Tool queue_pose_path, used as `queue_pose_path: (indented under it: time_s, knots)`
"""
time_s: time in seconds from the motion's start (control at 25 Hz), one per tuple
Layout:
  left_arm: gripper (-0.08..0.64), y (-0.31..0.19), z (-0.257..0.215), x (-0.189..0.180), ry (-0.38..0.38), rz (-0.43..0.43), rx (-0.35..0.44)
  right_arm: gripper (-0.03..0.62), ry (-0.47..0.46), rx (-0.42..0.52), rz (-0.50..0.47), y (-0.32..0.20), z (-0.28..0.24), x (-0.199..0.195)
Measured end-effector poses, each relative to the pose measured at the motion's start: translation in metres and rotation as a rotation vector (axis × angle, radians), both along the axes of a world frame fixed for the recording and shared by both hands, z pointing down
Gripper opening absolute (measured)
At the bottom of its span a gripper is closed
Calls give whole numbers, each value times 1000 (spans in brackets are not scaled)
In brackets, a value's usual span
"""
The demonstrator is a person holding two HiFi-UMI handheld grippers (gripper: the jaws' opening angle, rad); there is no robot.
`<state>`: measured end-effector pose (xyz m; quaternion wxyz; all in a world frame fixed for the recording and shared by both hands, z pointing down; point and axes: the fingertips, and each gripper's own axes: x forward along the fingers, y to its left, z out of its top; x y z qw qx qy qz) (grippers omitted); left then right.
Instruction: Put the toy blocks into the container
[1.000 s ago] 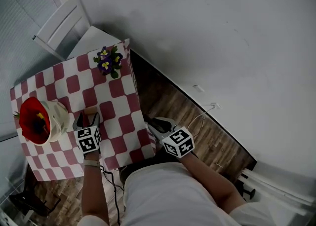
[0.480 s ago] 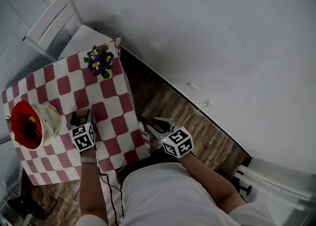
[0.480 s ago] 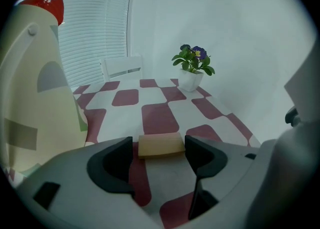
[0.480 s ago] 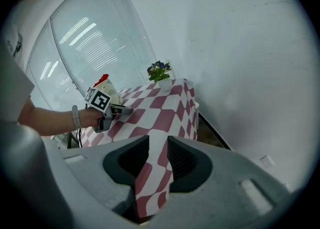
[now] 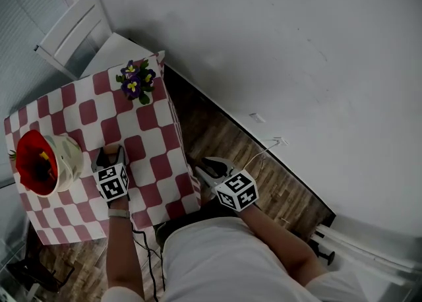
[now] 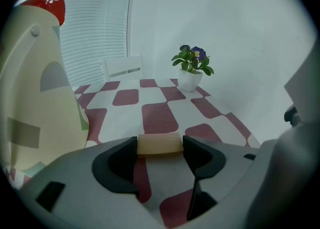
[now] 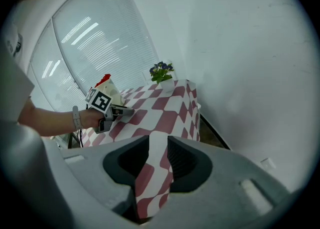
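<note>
Wood block (image 6: pixel 159 144): pale, plain rectangular piece, pinched end to end btw the left gripper's jaws. It sits just right of the container, low over the table (image 5: pixel 148 139); can't tell if it's lifted or resting.
Left gripper (image 5: pixel 111 159): jaws closed onto the block, one pad on each end, nothing else in them.
Right gripper (image 7: pixel 158 148): jaws a narrow gap apart, nothing btw them. It's well away from the container, off the table's near corner.
Container (image 5: pixel 71 155): cream wall, red inside, open top. There's a yellow bit inside, too small to tell what.
Handling: prob. light, rigid, won't crush. Smooth faces could slip in a shallow pinch, so the flat opposite ends are the right hold.
Next (a guess): lift, carry left over the container's rim, let go w/ the block clear of the wall.
Risk: clipping the rim, or dropping short beside the container.
</note>
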<state>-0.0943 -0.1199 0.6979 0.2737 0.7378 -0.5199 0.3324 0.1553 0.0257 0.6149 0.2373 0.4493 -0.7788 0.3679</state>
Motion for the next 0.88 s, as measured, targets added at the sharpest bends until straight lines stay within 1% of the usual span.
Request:
queue_pose_path:
  time_s: [0.2, 0.48, 0.88]
  knots:
    - [279, 5, -9, 0, 0, 15, 5, 107, -8, 8, -11, -1, -3, -6]
    - [279, 13, -34, -5, 4, 20, 29, 107, -31, 33, -45, -7, -12, -24]
    - [278, 27, -85, -27, -15, -5, 88, 107, -92, 78, -128, -21, -28, -64]
